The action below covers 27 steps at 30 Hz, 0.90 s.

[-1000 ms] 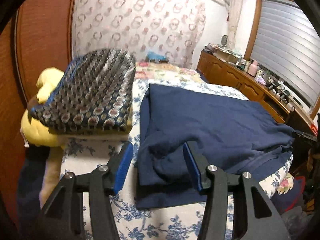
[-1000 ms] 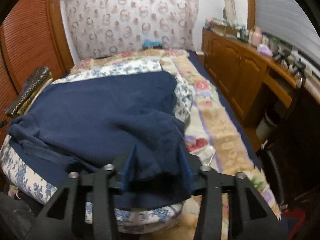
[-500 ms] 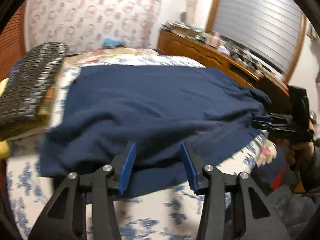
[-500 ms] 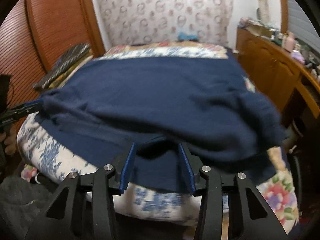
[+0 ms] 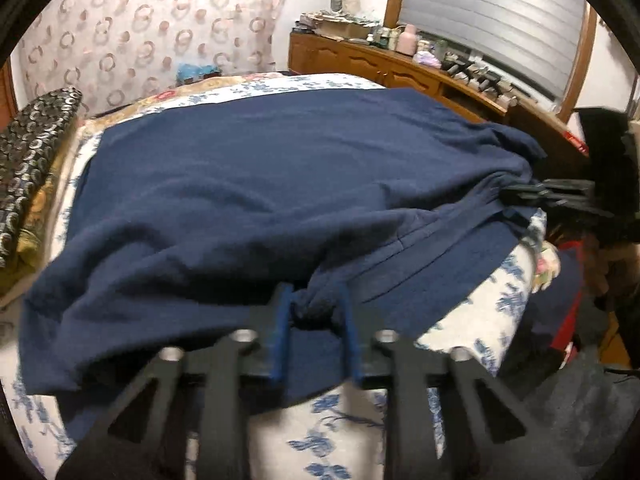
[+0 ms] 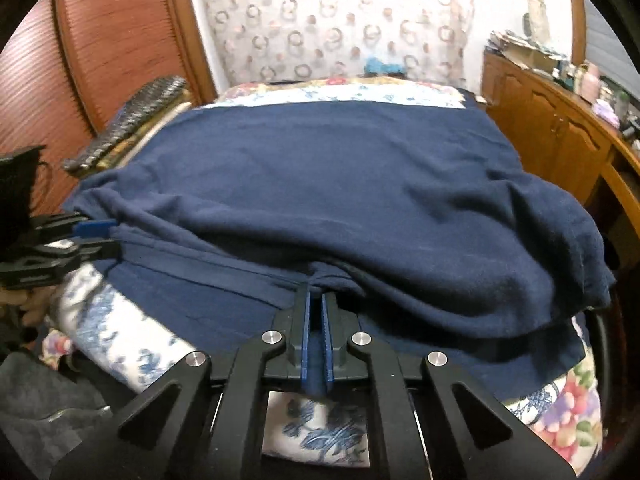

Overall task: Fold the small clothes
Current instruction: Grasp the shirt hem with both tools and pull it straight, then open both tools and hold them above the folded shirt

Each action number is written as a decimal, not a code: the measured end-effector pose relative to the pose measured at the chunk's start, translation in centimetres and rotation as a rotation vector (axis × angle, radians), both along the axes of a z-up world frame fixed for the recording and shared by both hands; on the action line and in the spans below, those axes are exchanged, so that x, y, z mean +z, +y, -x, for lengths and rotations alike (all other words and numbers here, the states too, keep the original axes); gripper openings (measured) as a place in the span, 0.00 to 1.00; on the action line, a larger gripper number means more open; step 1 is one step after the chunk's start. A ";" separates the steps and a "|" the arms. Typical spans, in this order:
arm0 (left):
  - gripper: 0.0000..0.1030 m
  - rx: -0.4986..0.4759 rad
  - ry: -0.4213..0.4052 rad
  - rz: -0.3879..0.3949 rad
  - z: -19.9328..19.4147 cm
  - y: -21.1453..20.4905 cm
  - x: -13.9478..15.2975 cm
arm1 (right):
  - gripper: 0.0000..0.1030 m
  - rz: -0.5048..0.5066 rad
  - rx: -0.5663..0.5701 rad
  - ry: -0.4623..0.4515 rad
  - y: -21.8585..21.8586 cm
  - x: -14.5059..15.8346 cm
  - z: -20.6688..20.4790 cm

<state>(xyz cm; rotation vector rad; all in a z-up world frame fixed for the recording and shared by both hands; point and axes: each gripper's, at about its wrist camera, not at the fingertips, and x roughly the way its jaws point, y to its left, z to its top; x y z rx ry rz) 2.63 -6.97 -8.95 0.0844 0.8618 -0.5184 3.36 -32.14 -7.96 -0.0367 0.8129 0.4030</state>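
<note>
A large navy blue garment lies spread over the bed, and it also fills the right wrist view. My left gripper has its blue pads closing on a bunched fold of the garment's near edge. My right gripper is shut on the garment's near edge, pads almost touching. Each gripper shows in the other's view: the right one at the garment's right corner, the left one at its left corner.
The bed has a blue floral white cover. A dark patterned cushion lies at the bed's left side by a wooden wardrobe. A wooden dresser with several small items runs along the right.
Both grippers have closed onto the garment's near edge, one at each corner. The left gripper swung from facing the cushion to facing the garment.
</note>
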 end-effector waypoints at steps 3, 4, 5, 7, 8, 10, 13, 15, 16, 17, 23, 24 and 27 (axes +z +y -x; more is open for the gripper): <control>0.10 -0.038 0.009 0.040 0.8 0.2 0.7 | 0.02 -0.044 0.029 -0.002 -0.4 1.1 0.8; 0.10 -0.041 0.006 0.048 1.1 0.2 1.0 | 0.02 -0.045 0.034 -0.005 -0.5 1.5 1.1; 0.10 -0.046 0.000 0.062 1.8 0.4 1.7 | 0.02 -0.042 0.044 -0.007 -0.6 1.9 1.5; 0.11 -0.054 -0.012 0.079 2.8 0.8 2.7 | 0.02 -0.034 0.053 -0.008 -0.6 2.5 2.1; 0.11 -0.052 -0.016 0.077 3.0 0.8 3.1 | 0.02 -0.031 0.055 -0.004 -0.8 2.8 2.3; 0.17 -0.045 -0.029 0.078 3.5 1.1 3.8 | 0.02 -0.037 0.064 0.011 -1.1 3.1 2.8; 0.21 -0.028 -0.042 0.089 3.5 1.9 4.7 | 0.11 0.000 0.063 0.001 -0.5 3.3 3.0; 0.30 0.011 -0.070 0.076 3.4 2.9 5.3 | 0.24 0.023 0.047 -0.013 -0.3 3.7 2.9; 0.36 0.021 -0.076 0.078 3.1 3.3 5.4 | 0.32 0.030 0.041 -0.022 -0.4 3.9 2.8; 0.39 0.040 -0.087 0.085 3.0 4.1 5.7 | 0.33 0.028 0.037 -0.031 -0.4 4.2 2.7; 0.53 0.162 -0.106 0.064 1.7 8.0 5.3 | 0.44 0.043 0.034 -0.075 0.3 5.0 2.1; 0.53 0.175 -0.102 0.066 1.5 8.4 5.1 | 0.46 0.045 0.034 -0.079 0.5 5.0 1.8; 0.53 0.240 -0.096 0.042 0.8 10.1 4.1 | 0.53 0.053 0.033 -0.099 1.2 4.9 1.2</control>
